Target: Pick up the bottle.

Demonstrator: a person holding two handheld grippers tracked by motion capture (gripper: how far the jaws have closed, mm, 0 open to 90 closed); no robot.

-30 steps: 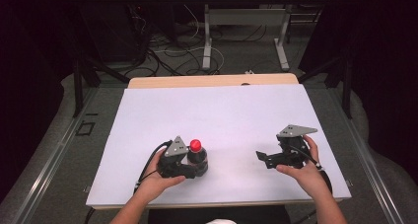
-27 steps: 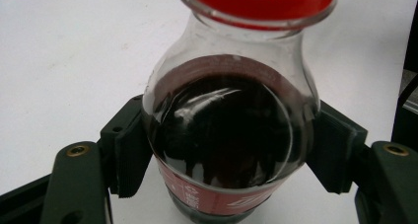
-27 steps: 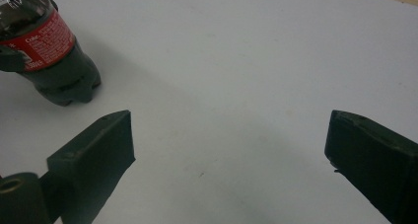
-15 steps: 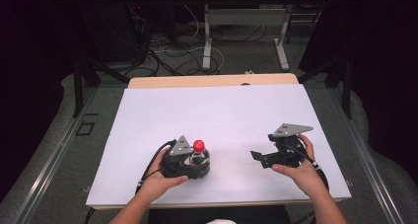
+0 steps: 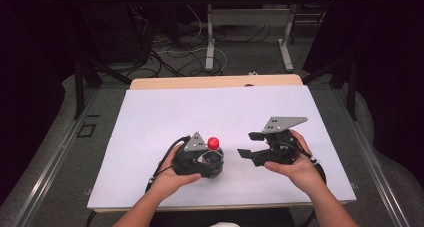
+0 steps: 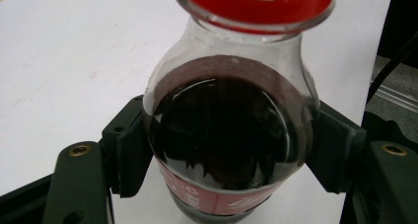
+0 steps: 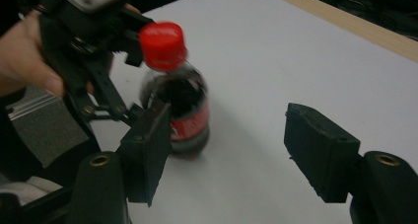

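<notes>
A small cola bottle (image 5: 215,154) with a red cap (image 5: 214,142) stands upright on the white table (image 5: 220,112), dark drink inside and a red label (image 6: 217,197) low on it. My left gripper (image 5: 212,162) is shut on the bottle (image 6: 224,130), one pad on each side of its body. To its right my right gripper (image 5: 247,146) is open, its jaws pointing left toward the bottle (image 7: 175,100) and a short way from it. Nothing lies between the right fingers (image 7: 320,150).
The white table top reaches a wooden strip (image 5: 215,82) at its far edge. Beyond it stand metal table legs (image 5: 210,37) and cables (image 5: 165,52) on the floor. Dark curtains close both sides.
My left gripper has carried the bottle a little to the right. My right gripper has moved left toward it, staying open.
</notes>
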